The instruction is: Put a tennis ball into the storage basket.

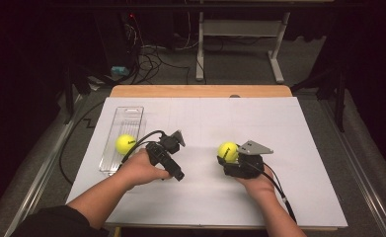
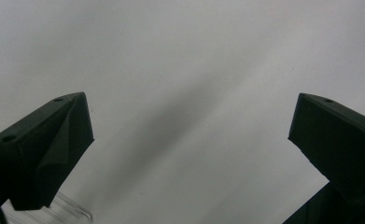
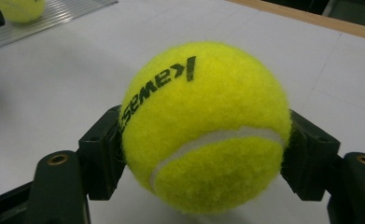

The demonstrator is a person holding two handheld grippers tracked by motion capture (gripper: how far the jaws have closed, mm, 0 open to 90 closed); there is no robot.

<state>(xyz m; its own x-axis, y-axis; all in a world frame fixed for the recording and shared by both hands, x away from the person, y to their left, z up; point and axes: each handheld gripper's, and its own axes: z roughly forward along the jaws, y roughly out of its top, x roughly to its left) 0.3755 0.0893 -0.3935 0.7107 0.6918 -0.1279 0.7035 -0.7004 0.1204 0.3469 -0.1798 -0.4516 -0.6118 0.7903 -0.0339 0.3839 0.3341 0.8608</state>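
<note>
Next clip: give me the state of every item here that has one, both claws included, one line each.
left claw: open, jaws wide apart, nothing between them, over the white sheet.
right claw: shut on a tennis ball.
held tennis ball: clamped between the right claw's jaws, printed lettering facing up.
second tennis ball: lying loose in the tray.
clear plastic tray: open-topped, flat on the sheet, holding one ball.

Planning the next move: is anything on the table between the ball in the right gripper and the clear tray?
Yes: the left gripper and its hand sit between the held ball and the clear tray, which already holds another ball.
</note>
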